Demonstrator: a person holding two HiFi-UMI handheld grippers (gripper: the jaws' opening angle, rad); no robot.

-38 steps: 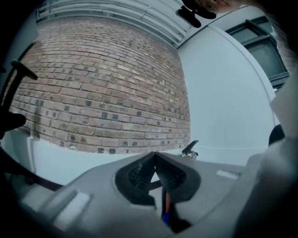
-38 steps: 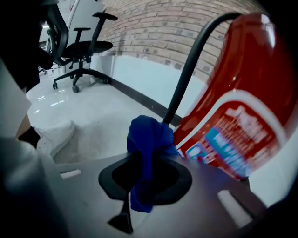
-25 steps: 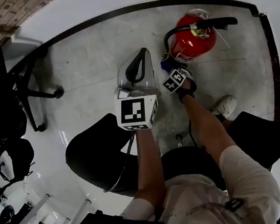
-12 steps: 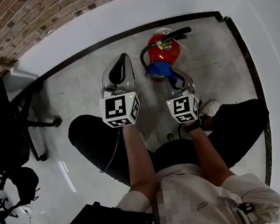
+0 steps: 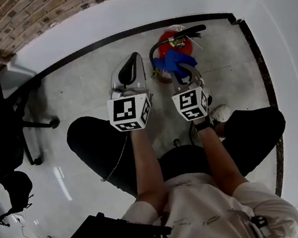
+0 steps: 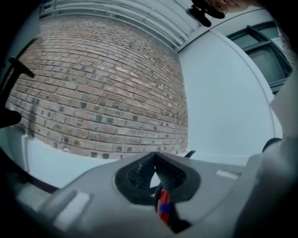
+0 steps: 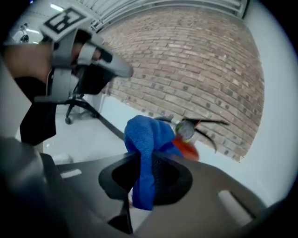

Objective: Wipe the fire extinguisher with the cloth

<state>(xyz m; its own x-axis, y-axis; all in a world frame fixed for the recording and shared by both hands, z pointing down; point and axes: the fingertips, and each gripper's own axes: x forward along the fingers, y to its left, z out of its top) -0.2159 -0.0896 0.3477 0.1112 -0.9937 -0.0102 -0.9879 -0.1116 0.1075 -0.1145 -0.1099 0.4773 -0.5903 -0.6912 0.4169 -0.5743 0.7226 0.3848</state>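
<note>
- Fire extinguisher (image 5: 169, 37): the red body stands on the grey floor (image 5: 87, 69) by the black baseboard (image 5: 97, 21), with its black hose and lever on top. I use it as the reference for everything below.
- Cloth (image 7: 145, 139): blue and bunched. In the head view it sits at the extinguisher's near side, on my side of it, and overlaps the red body. I cannot tell whether it actually touches.
- Right gripper (image 7: 142, 171): its jaws are pinched on the cloth. One fold hangs below them and the bulk rises above, in front of the extinguisher's gauge (image 7: 186, 130).
- Left gripper (image 6: 155, 159): its jaws are pressed together at the tips with nothing between them. It is held to the left of the extinguisher and apart from it, raised toward the brick wall (image 6: 102, 88).
- Office chair (image 5: 3, 122): black, well to the left of the extinguisher, beside the same wall.
- White shoe (image 5: 222, 113): on the floor nearer to me than the extinguisher, just right of my right forearm.
</note>
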